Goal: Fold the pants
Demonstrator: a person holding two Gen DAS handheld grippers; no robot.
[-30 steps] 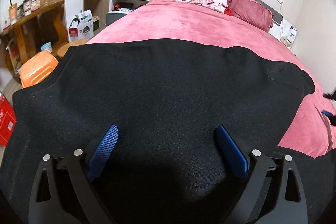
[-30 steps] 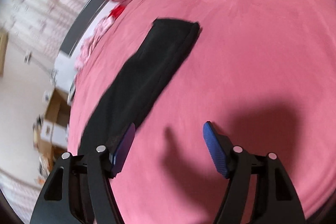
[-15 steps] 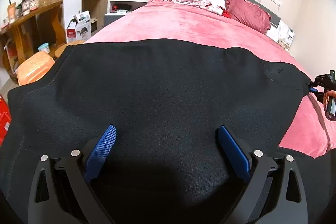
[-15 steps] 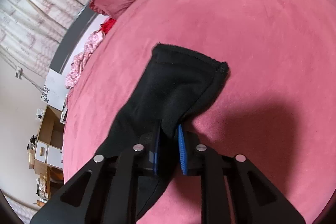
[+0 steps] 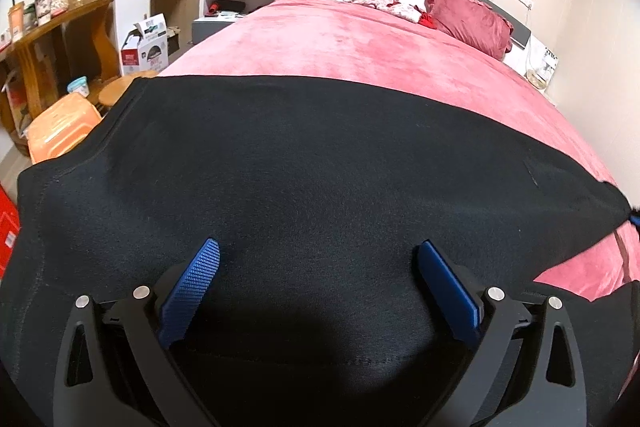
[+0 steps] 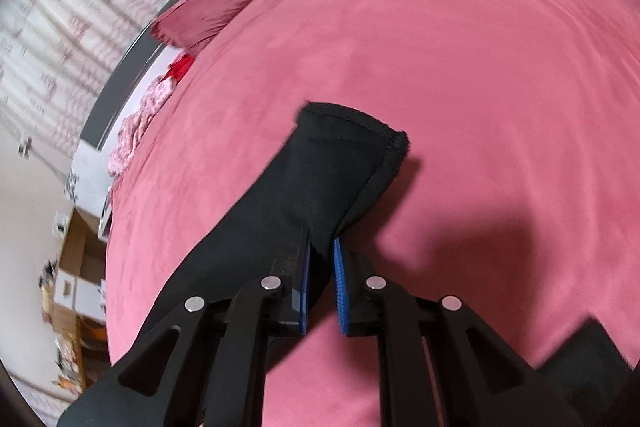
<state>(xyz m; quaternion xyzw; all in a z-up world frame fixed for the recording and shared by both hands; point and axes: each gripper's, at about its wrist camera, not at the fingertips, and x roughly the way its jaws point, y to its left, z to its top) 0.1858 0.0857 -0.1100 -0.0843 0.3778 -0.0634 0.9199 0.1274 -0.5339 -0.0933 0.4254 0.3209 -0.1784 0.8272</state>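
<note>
The long black knit pants lie spread across the near part of the pink velvety bedspread, waist end toward the left edge of the bed and leg stretching away to the right. A moment ago the right gripper hung with its blue pads apart over bare bedspread; now they are pinched on the side of the leg near the hemmed cuff, and the cuff end has come up off the cover, casting a shadow beneath it. From the other side the leg looks drawn taut toward the far right, where before it sagged in a soft curve. The left gripper hovers low over the waist section, its blue pads spread wide, holding nothing, much as it was. I judge the fold is starting: with the cuff secured, the leg can be carried back over toward the waist.
</note>
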